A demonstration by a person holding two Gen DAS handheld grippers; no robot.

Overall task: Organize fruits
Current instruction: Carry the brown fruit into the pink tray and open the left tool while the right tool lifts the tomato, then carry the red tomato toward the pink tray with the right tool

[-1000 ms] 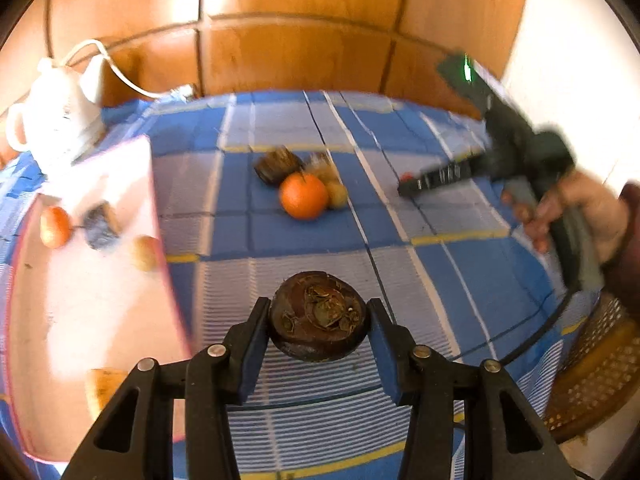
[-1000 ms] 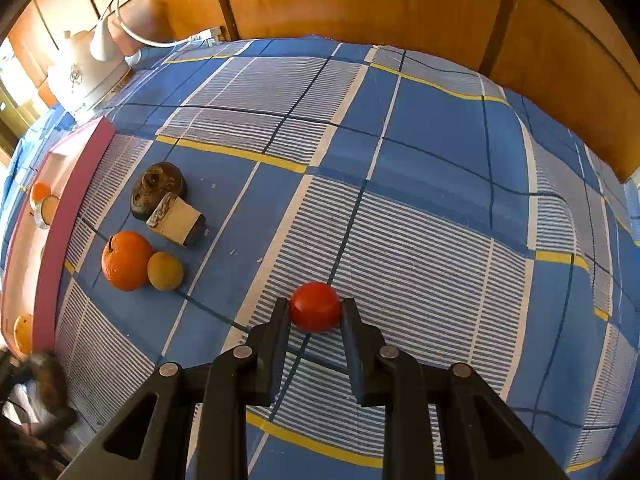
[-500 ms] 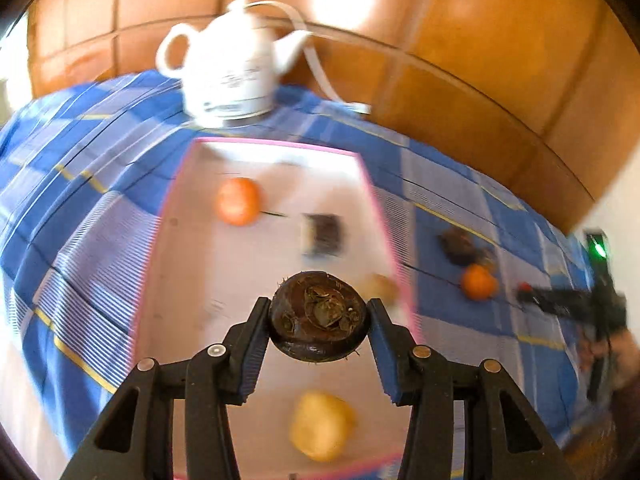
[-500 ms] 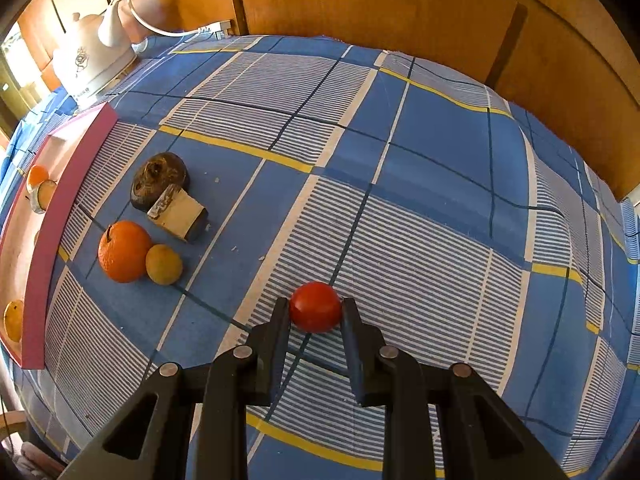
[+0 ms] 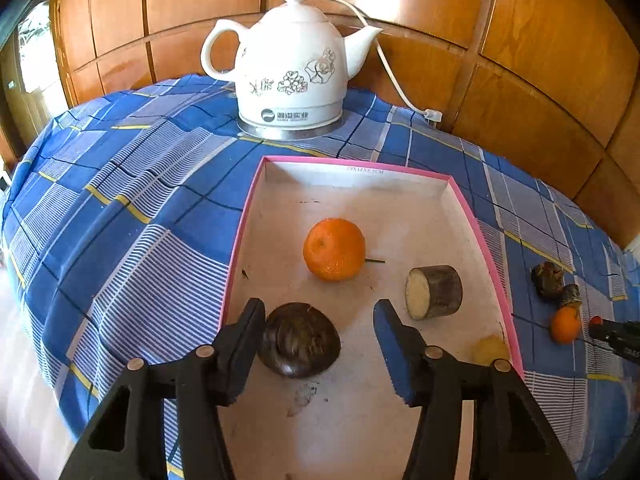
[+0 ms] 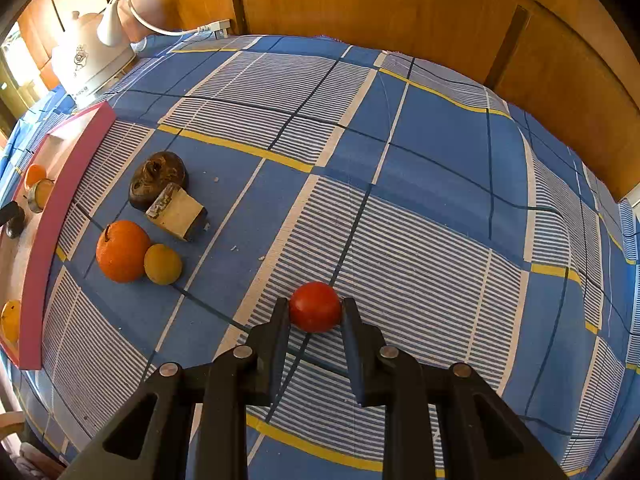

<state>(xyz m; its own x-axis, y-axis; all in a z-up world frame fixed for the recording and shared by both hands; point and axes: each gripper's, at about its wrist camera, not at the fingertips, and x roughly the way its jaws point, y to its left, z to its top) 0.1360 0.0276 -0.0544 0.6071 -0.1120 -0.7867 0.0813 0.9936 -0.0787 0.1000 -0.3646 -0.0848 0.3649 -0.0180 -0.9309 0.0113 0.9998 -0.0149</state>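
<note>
My left gripper (image 5: 320, 340) is open over the pink-rimmed tray (image 5: 360, 166). A dark brown round fruit (image 5: 300, 340) lies on the tray floor between the jaws, against the left finger. An orange (image 5: 334, 249), a cut cane piece (image 5: 434, 291) and a yellow fruit (image 5: 490, 349) also lie in the tray. My right gripper (image 6: 315, 310) is shut on a small red tomato (image 6: 315, 307) above the cloth. On the cloth lie an orange (image 6: 122, 251), a small yellow fruit (image 6: 163, 264), a cut cane piece (image 6: 176, 212) and a dark brown fruit (image 6: 158, 180).
A white electric kettle (image 5: 294, 68) with its cord stands behind the tray. Wooden panelling (image 6: 400, 4) borders the far side of the blue checked tablecloth (image 6: 420, 220). The tray's pink side (image 6: 52, 228) shows at the left of the right wrist view.
My left gripper carried the dark brown fruit over the tray, lowered and opened; the fruit now rests on the tray floor. My right gripper stays shut on the tomato and has hardly moved.
</note>
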